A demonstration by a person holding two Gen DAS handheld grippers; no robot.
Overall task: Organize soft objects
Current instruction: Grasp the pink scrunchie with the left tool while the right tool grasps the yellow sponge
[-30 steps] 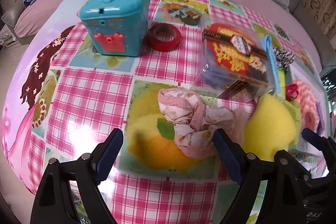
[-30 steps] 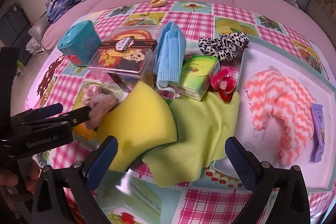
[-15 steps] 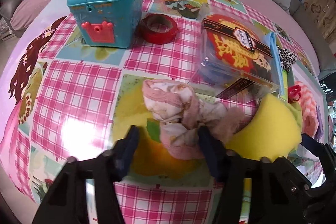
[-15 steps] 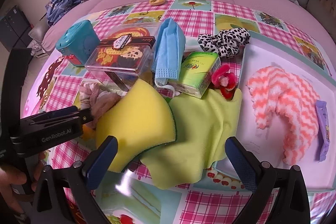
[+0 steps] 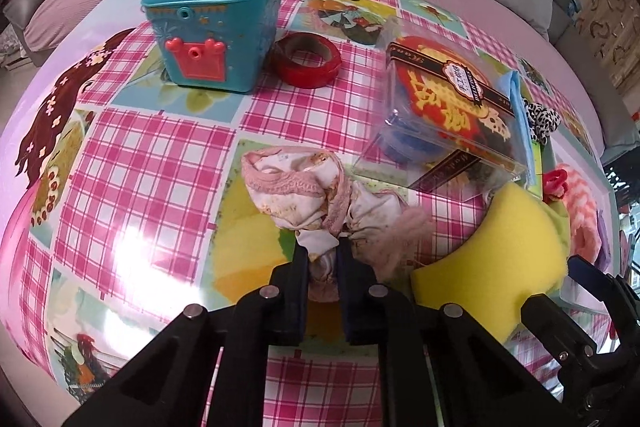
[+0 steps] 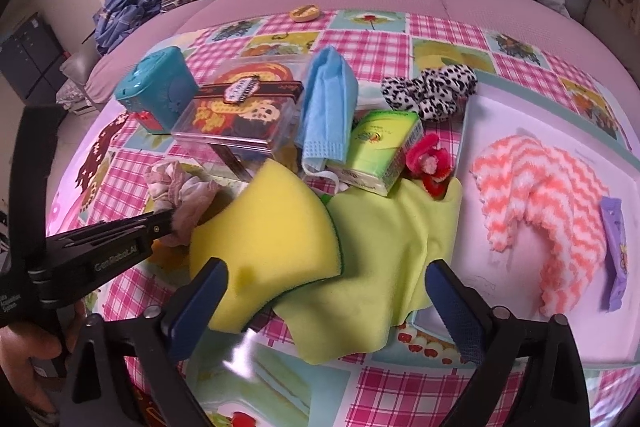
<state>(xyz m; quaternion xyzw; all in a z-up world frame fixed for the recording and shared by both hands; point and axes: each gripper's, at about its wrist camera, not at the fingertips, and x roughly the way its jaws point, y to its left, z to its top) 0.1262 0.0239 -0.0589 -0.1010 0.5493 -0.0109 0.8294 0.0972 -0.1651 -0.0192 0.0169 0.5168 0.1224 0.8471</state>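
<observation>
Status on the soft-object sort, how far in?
Done: pink-and-white zigzag knitted cloth lies on the white tray. In hand: left tongs have just closed on the crumpled pink fabric bundle. Left: yellow sponge, lime-green cloth, blue face mask, leopard-print scrunchie. Right tongs open.

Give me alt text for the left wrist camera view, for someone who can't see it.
The left tool is shut on a crumpled pink cloth lying on a pink checked tablecloth. A yellow sponge lies to its right; behind stand a teal toy box, red tape roll and clear plastic box.
</observation>
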